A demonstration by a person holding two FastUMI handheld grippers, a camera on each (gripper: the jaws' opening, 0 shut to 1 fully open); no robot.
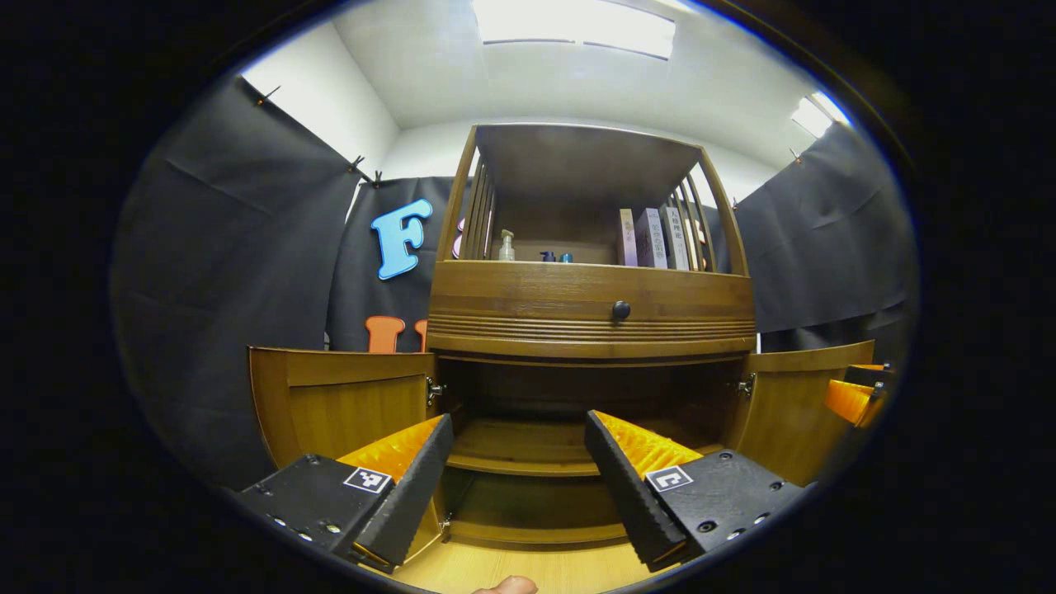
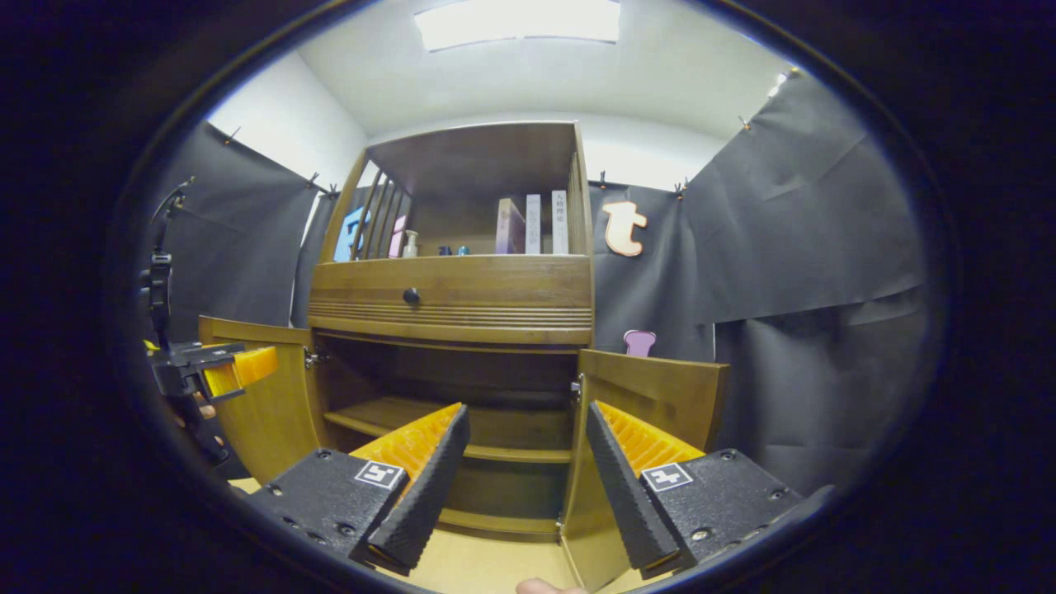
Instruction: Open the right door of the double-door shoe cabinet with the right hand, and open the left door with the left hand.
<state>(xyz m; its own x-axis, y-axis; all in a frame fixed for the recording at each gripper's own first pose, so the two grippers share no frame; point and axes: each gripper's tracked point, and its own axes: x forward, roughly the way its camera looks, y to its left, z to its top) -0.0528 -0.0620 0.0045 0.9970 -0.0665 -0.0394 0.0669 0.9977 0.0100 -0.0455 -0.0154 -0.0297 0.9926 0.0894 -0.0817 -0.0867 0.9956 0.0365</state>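
Cabinet (image 1: 590,309) doors are standing open; I am holding both claws (image 1: 516,487) (image 2: 520,487) spread, empty—swinging either could be striking the right door (image 2: 652,388).

Your left gripper (image 1: 520,462) is spread wide and holds nothing; your right gripper (image 2: 528,462) is likewise parted, gripping nothing.
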